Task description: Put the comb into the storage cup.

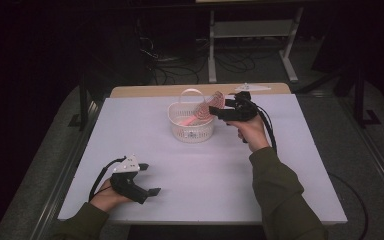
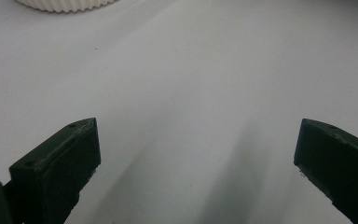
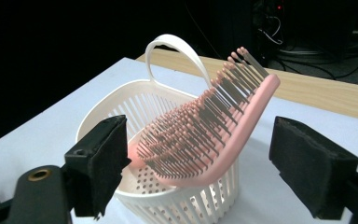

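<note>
A pink hairbrush (image 3: 214, 135) leans in a white slatted basket (image 3: 121, 105), bristles up, its head sticking out over the rim. In the high view the hairbrush (image 1: 200, 114) and basket (image 1: 191, 127) sit at the table's far middle. My right gripper (image 1: 219, 107) hovers at the basket's right rim, open, its jaws standing on either side of the brush without touching it (image 3: 214, 163). My left gripper (image 1: 149, 179) rests near the table's front left, open, nothing between its jaws (image 2: 196, 163). The basket's handle (image 3: 175, 51) stands upright behind the brush.
The white table (image 1: 205, 175) has bare room across its middle and front. A wooden strip (image 1: 150, 90) runs along the far edge, with a small pale object (image 1: 252, 88) on it. Beyond are a metal frame (image 1: 250, 30) and floor cables. The basket's base (image 2: 65, 4) edges the left gripper view.
</note>
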Action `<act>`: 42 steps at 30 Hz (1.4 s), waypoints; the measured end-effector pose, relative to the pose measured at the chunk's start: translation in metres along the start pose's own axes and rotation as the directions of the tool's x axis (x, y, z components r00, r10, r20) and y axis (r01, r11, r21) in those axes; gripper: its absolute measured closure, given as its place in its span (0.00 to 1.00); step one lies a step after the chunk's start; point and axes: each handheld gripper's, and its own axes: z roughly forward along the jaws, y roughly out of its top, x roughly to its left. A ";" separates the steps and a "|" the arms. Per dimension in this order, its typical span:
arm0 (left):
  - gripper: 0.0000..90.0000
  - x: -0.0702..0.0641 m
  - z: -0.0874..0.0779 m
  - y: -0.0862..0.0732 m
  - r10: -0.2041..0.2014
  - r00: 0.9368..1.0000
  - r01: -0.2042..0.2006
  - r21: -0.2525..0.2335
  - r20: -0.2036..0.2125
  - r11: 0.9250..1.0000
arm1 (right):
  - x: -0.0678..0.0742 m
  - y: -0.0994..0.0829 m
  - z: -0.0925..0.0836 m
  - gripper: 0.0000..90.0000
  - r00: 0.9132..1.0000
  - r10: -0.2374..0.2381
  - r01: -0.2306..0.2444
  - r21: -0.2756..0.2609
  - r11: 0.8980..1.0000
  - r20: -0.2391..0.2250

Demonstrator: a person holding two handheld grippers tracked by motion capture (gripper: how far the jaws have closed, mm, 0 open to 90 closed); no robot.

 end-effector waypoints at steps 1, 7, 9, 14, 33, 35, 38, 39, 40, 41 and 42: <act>0.00 0.000 0.000 0.000 0.000 1.000 0.000 0.000 0.000 1.000 | 0.000 0.000 -0.001 0.21 1.000 -0.006 0.006 0.006 1.000 0.000; 0.00 0.000 0.000 0.000 -0.001 1.000 0.001 0.002 0.001 1.000 | 0.001 -0.002 -0.008 0.18 0.999 -0.037 0.037 0.022 0.999 0.004; 0.00 0.000 0.000 0.000 0.000 1.000 0.000 0.001 0.001 1.000 | 0.001 -0.003 -0.009 0.17 0.999 -0.044 0.044 0.025 0.999 0.001; 0.00 0.000 0.000 -0.001 0.003 1.000 -0.003 0.003 0.001 1.000 | 0.003 -0.007 -0.013 0.15 0.998 -0.065 0.065 0.034 0.997 0.000; 0.00 0.000 0.001 -0.001 0.002 1.000 -0.002 0.007 -0.003 1.000 | 0.011 -0.032 -0.023 0.06 0.990 -0.135 0.137 0.090 0.986 -0.028; 0.00 0.000 0.001 -0.001 0.001 1.000 -0.001 0.006 -0.004 1.000 | 0.012 -0.035 -0.023 0.03 0.989 -0.144 0.146 0.102 0.984 -0.027; 0.00 0.000 0.000 -0.001 0.002 1.000 -0.002 0.004 -0.003 1.000 | 0.013 -0.039 -0.023 0.01 0.989 -0.145 0.147 0.109 0.983 -0.025; 0.00 0.000 -0.001 -0.001 0.003 1.000 -0.003 0.004 -0.003 1.000 | 0.013 -0.041 -0.023 0.01 0.989 -0.147 0.149 0.113 0.982 -0.024; 0.00 0.000 -0.001 -0.001 0.002 1.000 -0.002 0.002 -0.002 1.000 | 0.013 -0.042 -0.024 0.00 0.988 -0.150 0.152 0.121 0.981 -0.025; 0.00 0.000 -0.001 -0.001 0.003 1.000 -0.003 0.003 -0.002 1.000 | 0.014 -0.044 -0.024 0.00 0.987 -0.156 0.158 0.126 0.979 -0.025; 0.00 0.000 -0.001 -0.001 0.003 1.000 -0.003 0.003 -0.002 1.000 | 0.015 -0.045 -0.024 0.00 0.987 -0.156 0.158 0.131 0.979 -0.024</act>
